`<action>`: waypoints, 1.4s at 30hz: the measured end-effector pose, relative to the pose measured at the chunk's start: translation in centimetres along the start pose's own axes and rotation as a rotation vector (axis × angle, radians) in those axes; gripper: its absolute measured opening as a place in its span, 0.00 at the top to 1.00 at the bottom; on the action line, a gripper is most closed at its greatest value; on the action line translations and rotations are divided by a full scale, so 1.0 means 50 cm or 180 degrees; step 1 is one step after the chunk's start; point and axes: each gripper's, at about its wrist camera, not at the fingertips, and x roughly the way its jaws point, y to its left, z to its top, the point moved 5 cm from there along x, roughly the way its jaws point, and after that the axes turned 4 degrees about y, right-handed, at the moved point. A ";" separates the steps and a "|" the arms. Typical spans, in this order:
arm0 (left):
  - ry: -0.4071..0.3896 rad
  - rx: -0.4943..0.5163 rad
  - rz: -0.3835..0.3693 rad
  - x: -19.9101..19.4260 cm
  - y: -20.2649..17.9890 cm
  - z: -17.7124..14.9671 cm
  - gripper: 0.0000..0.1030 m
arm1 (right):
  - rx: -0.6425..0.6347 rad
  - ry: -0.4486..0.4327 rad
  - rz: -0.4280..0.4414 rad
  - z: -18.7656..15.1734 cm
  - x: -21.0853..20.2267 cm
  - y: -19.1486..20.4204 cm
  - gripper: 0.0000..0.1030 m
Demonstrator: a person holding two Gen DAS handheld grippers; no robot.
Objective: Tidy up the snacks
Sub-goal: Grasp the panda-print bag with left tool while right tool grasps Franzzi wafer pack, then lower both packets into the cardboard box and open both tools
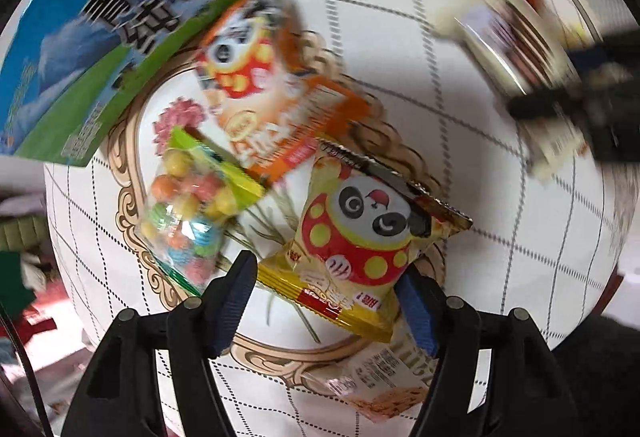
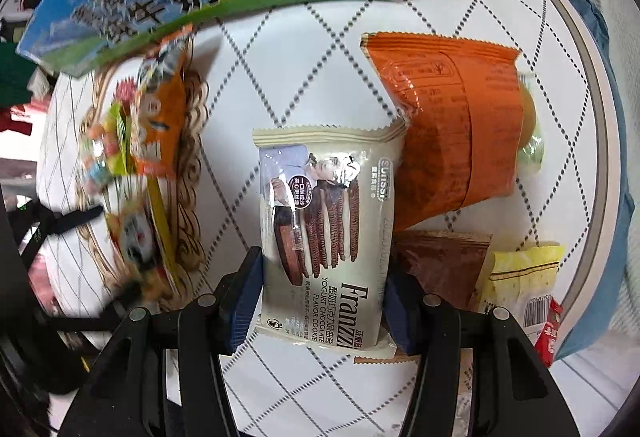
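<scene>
- While its blue pads flank it, the left gripper (image 1: 326, 301) clamps the yellow panda snack packet (image 1: 360, 237).
- The right gripper (image 2: 322, 301) grips the Franzzi cookie packet (image 2: 324, 233); an orange packet (image 2: 452, 125) lies just beyond.

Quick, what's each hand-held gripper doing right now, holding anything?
Left hand-held gripper: closed on the yellow panda snack packet.
Right hand-held gripper: closed on the Franzzi cookie packet.

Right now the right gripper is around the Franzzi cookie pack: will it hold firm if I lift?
The Franzzi cookie pack looks glossy, so it may slip against the right gripper. The stacked cookies pictured suggest a fairly stiff but breakable core. Its crimped ends will probably flop.
</scene>
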 end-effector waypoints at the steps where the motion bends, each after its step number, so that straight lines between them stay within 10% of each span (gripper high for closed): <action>1: 0.0021 -0.0065 -0.0043 0.003 0.005 0.007 0.35 | -0.0007 0.0016 -0.0001 -0.005 0.001 0.000 0.44; 13: 0.0005 -0.0631 -0.0583 0.002 0.014 0.114 0.46 | 0.0073 0.0062 0.0042 -0.056 0.053 0.002 0.43; 29: 0.0240 -0.1817 -0.0753 0.065 0.062 0.018 0.50 | 0.0326 0.0112 0.0132 -0.131 0.128 0.012 0.41; 42: -0.0309 -0.1880 -0.0930 -0.156 0.067 0.038 0.58 | 0.0196 -0.0367 0.0264 -0.155 0.008 -0.005 0.45</action>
